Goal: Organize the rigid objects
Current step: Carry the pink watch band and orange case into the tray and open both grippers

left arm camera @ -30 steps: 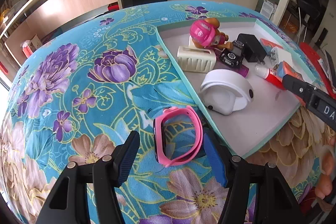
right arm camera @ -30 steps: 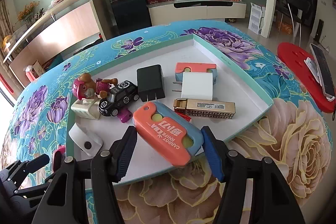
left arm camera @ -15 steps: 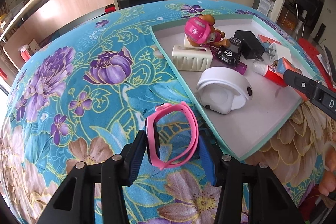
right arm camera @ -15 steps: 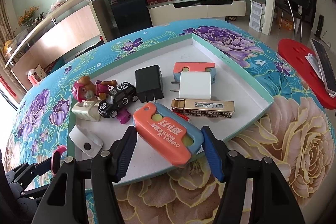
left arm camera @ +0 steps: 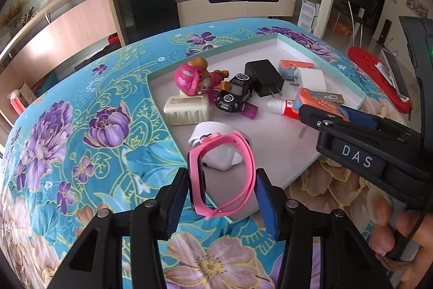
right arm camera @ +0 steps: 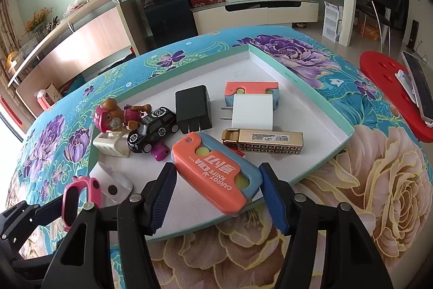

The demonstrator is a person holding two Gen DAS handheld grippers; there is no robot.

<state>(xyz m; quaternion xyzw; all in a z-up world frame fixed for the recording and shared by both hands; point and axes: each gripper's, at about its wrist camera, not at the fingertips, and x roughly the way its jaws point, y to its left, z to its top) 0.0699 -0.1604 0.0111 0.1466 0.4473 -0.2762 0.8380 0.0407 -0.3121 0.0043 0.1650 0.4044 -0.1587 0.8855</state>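
My left gripper (left arm camera: 220, 188) is shut on a pink watch (left arm camera: 195, 180) and holds it upright above the floral cloth, at the near-left corner of the white tray (left arm camera: 319, 56). The right wrist view shows that watch (right arm camera: 78, 191) at lower left, just in front of a white band holder (right arm camera: 112, 179). My right gripper (right arm camera: 216, 186) is shut on an orange and blue carrot knife case (right arm camera: 213, 169), tilted over the tray's (right arm camera: 311, 83) front edge. From the left wrist view the right gripper (left arm camera: 333, 113) reaches in from the right, a hand on its handle.
In the tray lie a pink pup figure (right arm camera: 108, 113), a black toy car (right arm camera: 153, 127), a black charger (right arm camera: 192, 109), a white charger (right arm camera: 253, 111), a gold box (right arm camera: 263, 138) and a cream block (right arm camera: 111, 144). A red stool (right arm camera: 392, 88) with a phone stands at the right.
The left jaws closed on the pink watch, then lifted it off the cloth toward the tray's corner. The right gripper and its case have not moved.
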